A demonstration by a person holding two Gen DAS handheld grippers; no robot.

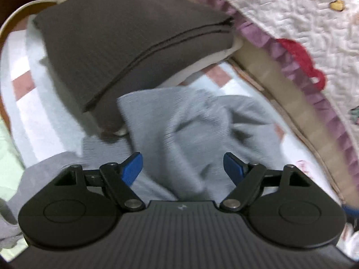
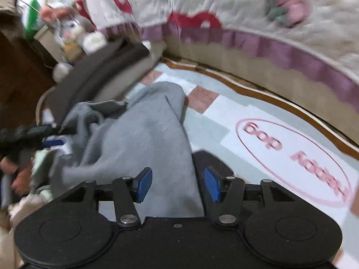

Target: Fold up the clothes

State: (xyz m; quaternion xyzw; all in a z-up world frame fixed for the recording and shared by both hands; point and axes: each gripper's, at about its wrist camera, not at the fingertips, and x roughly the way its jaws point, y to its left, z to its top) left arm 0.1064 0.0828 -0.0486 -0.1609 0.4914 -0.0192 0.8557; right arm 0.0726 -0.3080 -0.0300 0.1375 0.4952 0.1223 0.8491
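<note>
Pale blue and white patterned mat with pink squares and a pink oval print lies under everything, and beyond it hangs a white quilted bedcover with red shapes and a purple ruffled edge.

Left tongs are spread wide, with the blue fingertips well apart and nothing pinched between them. Directly ahead of them and partly below them lies the crumpled light grey knitted garment, loose and not folded. Further ahead and to the left of these tongs sits a folded dark brown ribbed cloth, stacked on something pale; its near corner touches the grey garment.

Right tongs are also spread, and the grey garment passes between the two blue fingertips, but they do not press on it. From there the cloth runs ahead and to the left. The folded brown cloth is seen beyond it. At the far left of the right view, the left tongs and a person's hand are visible, blurred. A grey soft toy stands behind the brown cloth.
</note>
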